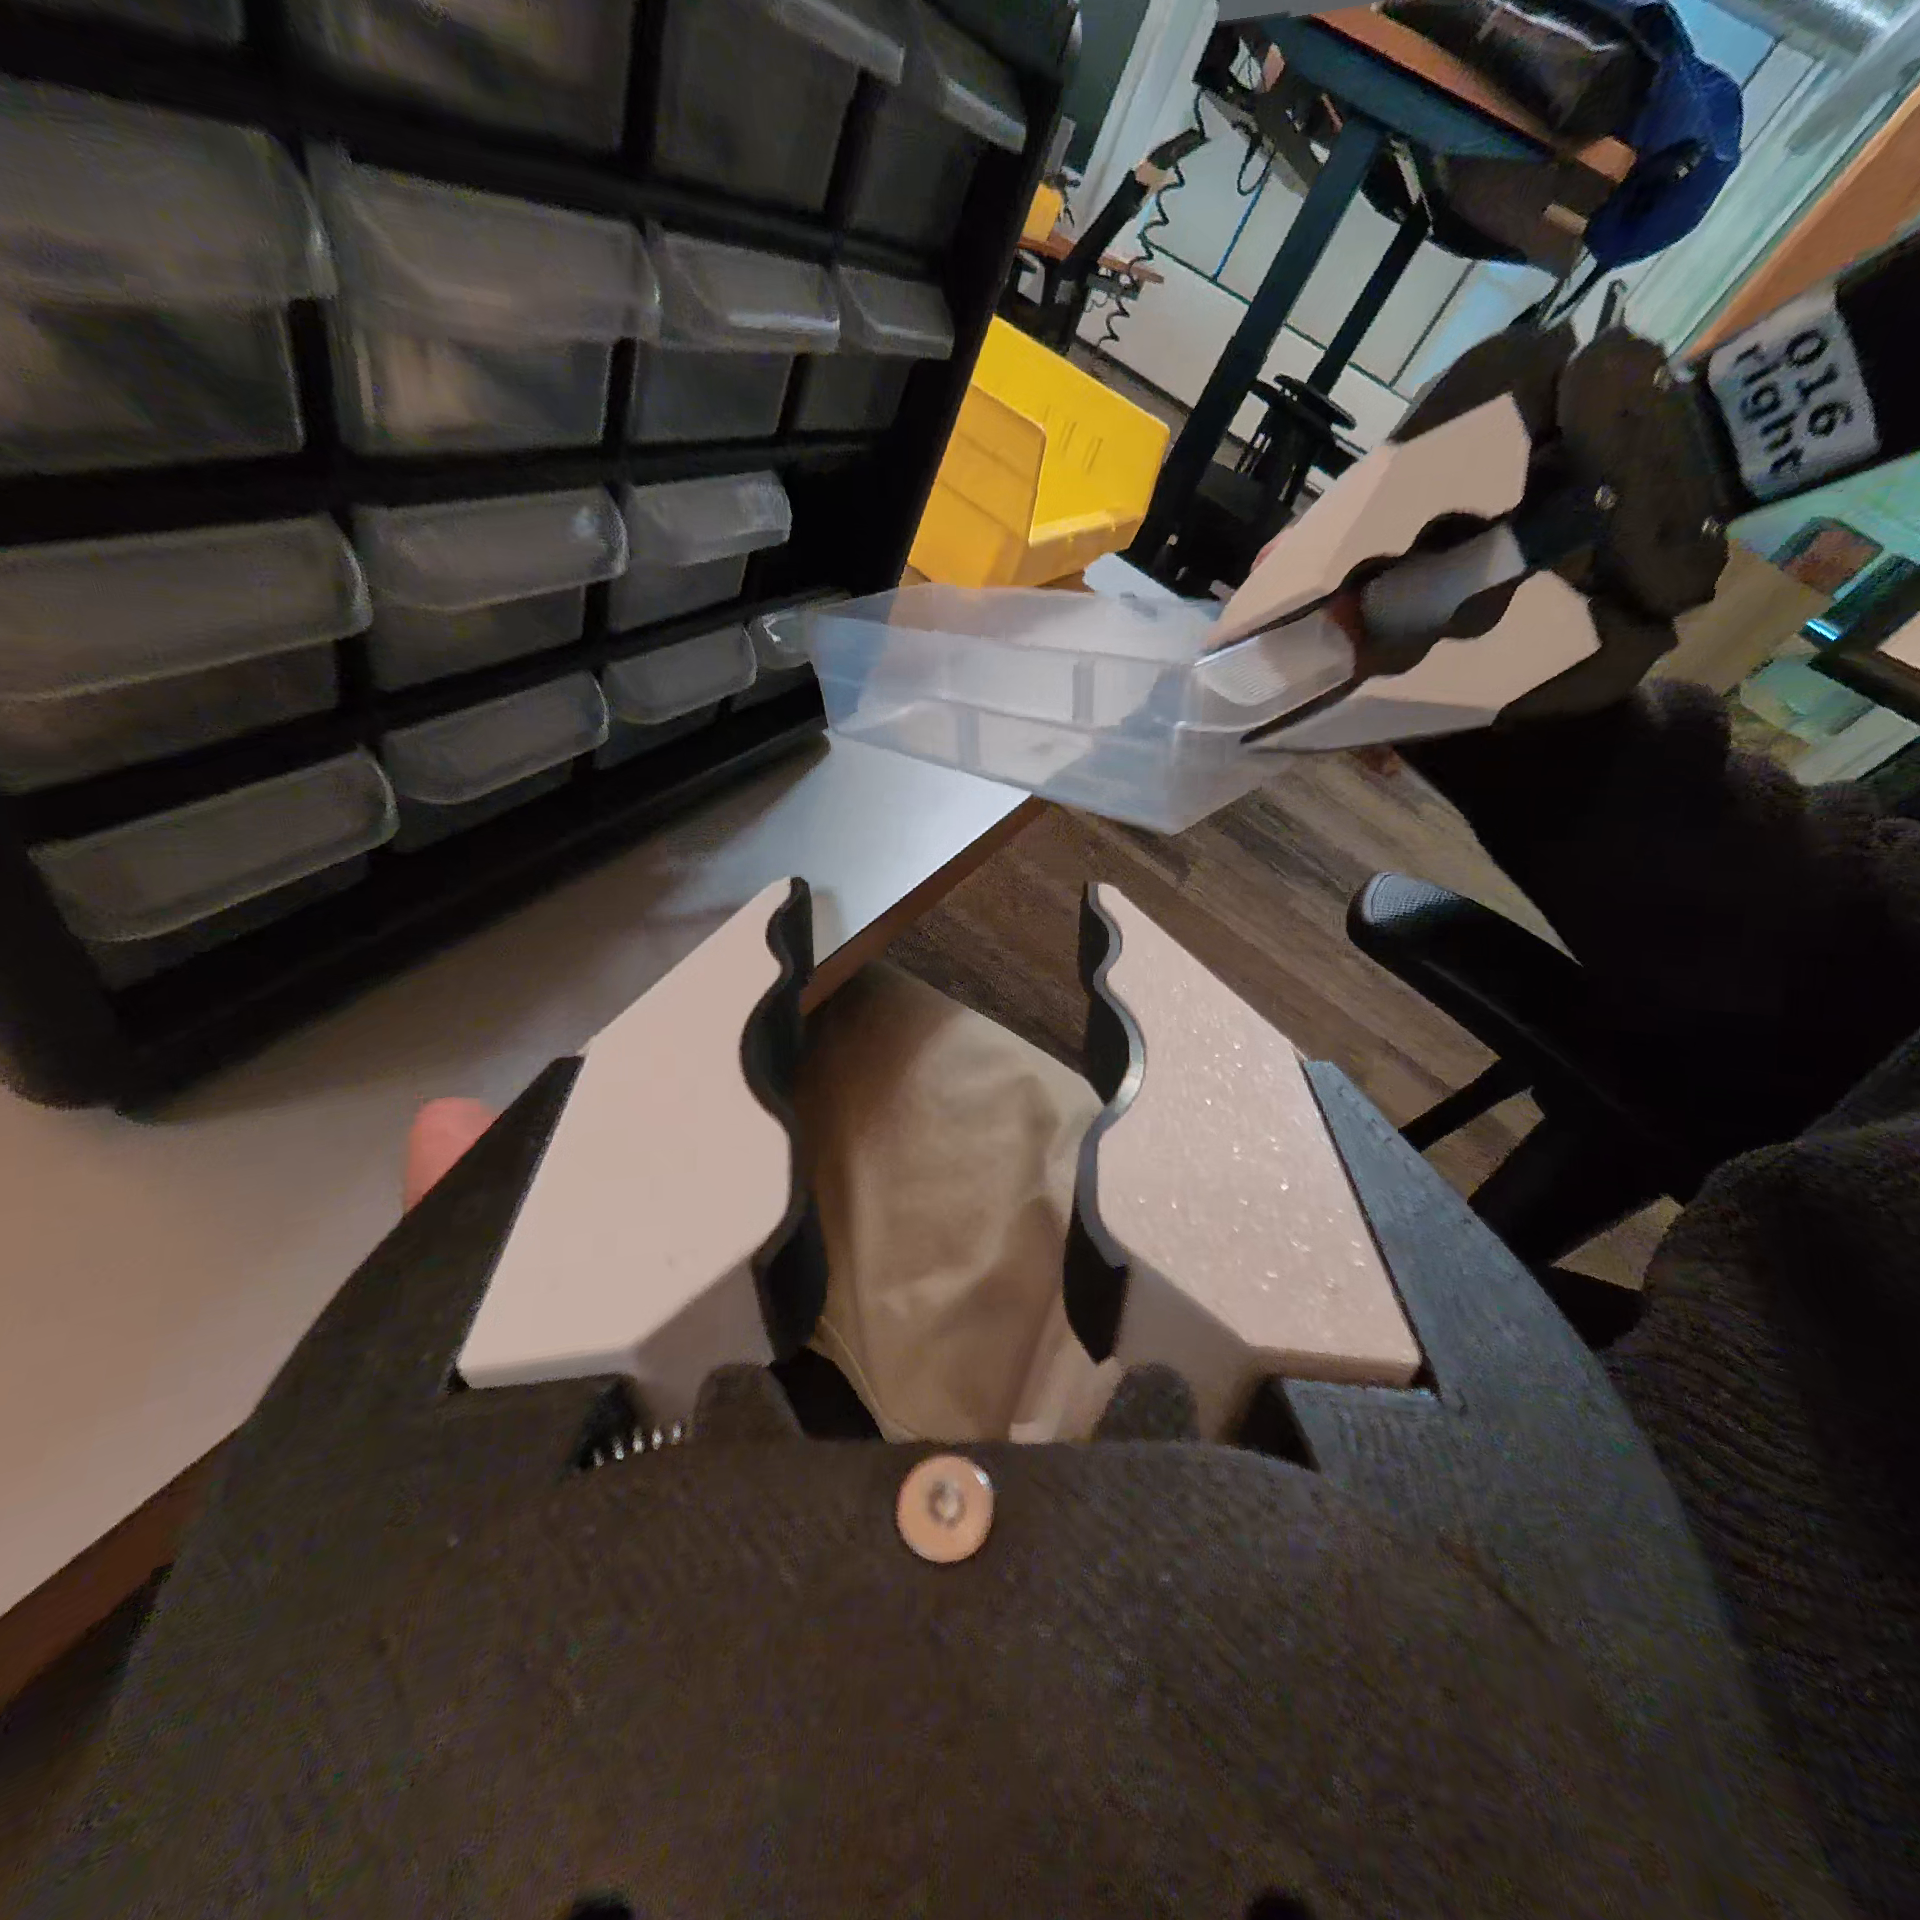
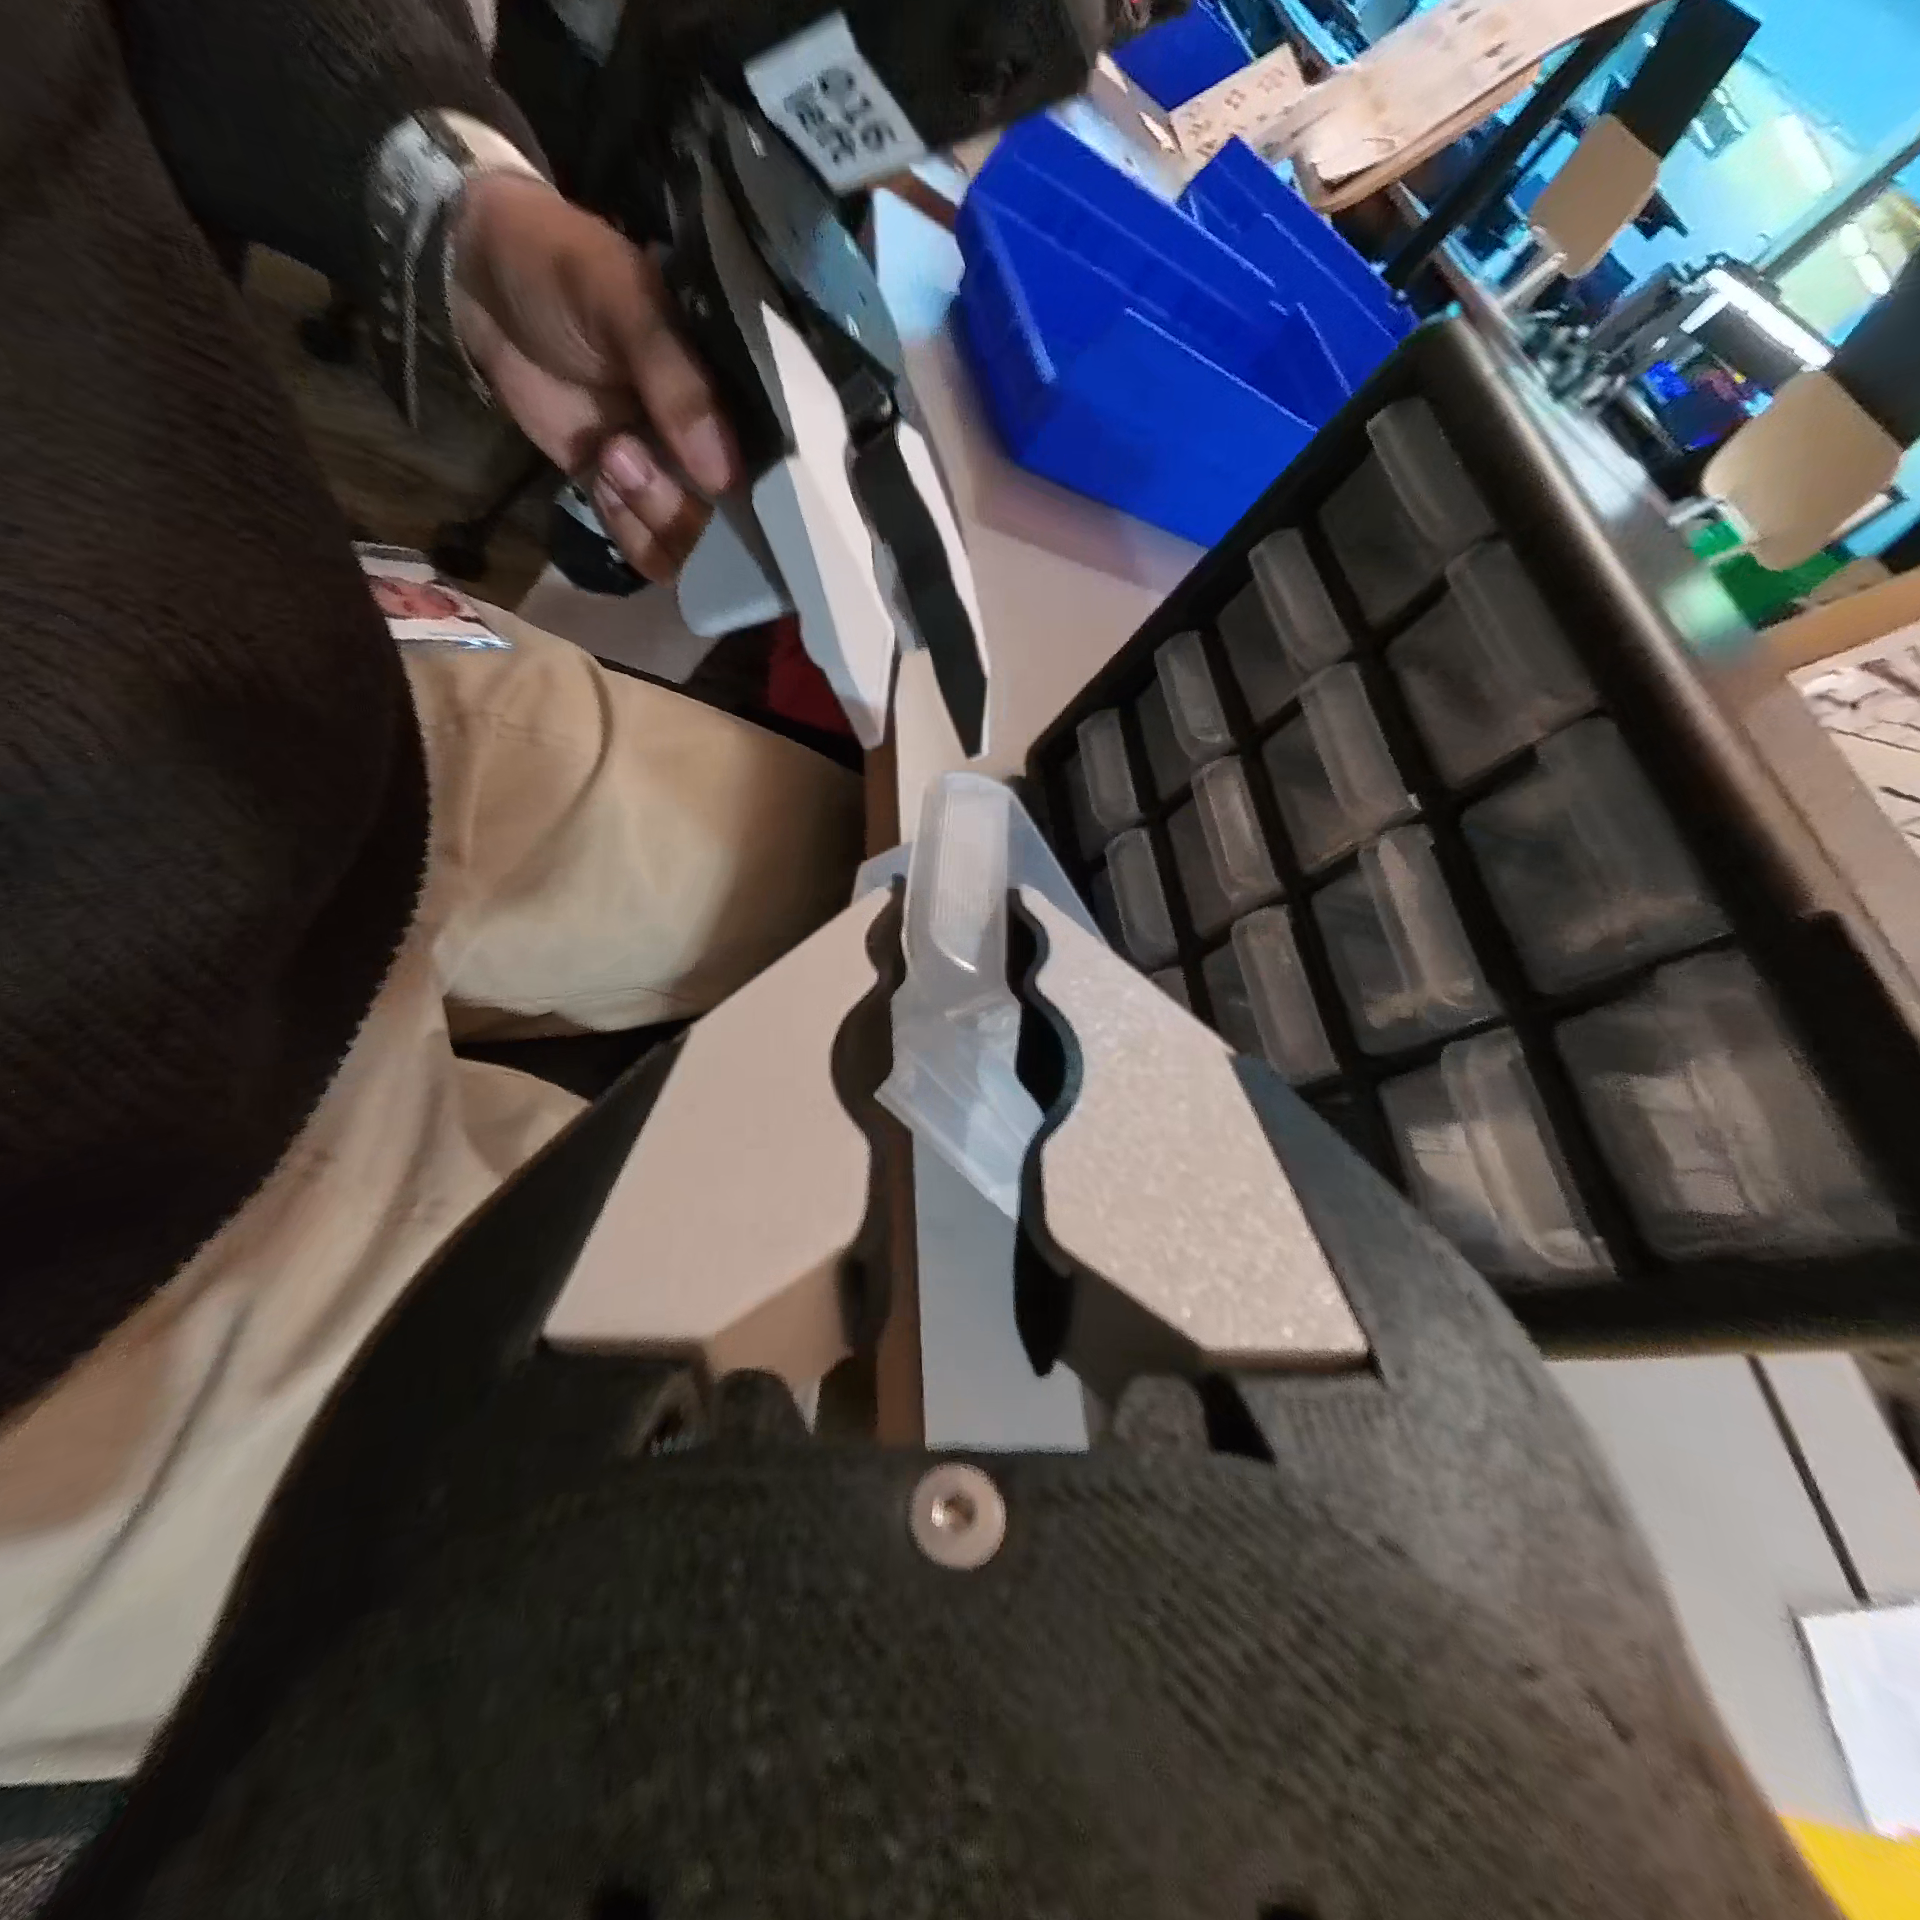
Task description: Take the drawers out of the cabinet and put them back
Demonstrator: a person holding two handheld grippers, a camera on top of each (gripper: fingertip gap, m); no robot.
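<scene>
A black cabinet with several clear plastic drawers stands on the pale table; it also shows in the right wrist view. My right gripper is shut on the handle of a clear drawer, holding it out of the cabinet, above the table's edge by the cabinet's lower right corner. In the right wrist view the drawer's handle sits clamped at my right gripper. My left gripper is open and empty, low over the table's edge in front of the cabinet; it also shows in the right wrist view.
A yellow bin stands behind the cabinet's right side. Blue bins sit on the table beyond the left gripper. A black chair and the person's beige trousers are below the table's edge. White paper lies on the table.
</scene>
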